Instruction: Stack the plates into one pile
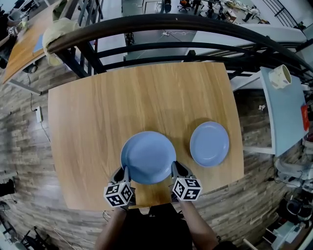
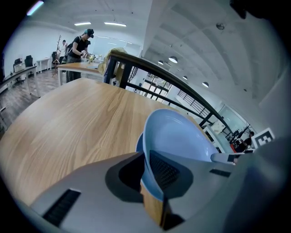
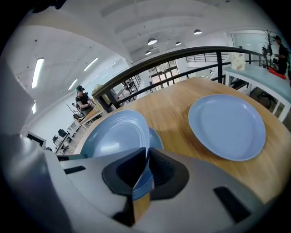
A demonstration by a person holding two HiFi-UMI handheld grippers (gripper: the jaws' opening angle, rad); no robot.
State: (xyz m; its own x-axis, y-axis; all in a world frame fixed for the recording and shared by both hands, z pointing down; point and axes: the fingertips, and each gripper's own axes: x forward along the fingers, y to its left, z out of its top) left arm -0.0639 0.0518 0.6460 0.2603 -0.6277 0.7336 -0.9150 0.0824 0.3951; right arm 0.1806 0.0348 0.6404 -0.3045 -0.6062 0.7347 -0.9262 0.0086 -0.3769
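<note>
No readable text, label, brand or number in view.

This looks like an open-plan office or lab. A curved black railing point(image 1: 161, 22) runs past the wooden worktop point(image 1: 98, 112). Beyond it, at the top of the frame, are office chairs point(image 1: 184, 5) and cluttered desks point(image 1: 237, 9). Strip lights point(image 2: 113, 23) line the ceiling, and a person point(image 2: 78, 48) works at a far table.

Wooden table point(image 1: 137, 97) bears a blue plate point(image 1: 209, 143) at right, second plate point(image 3: 155, 139) in front.
</note>
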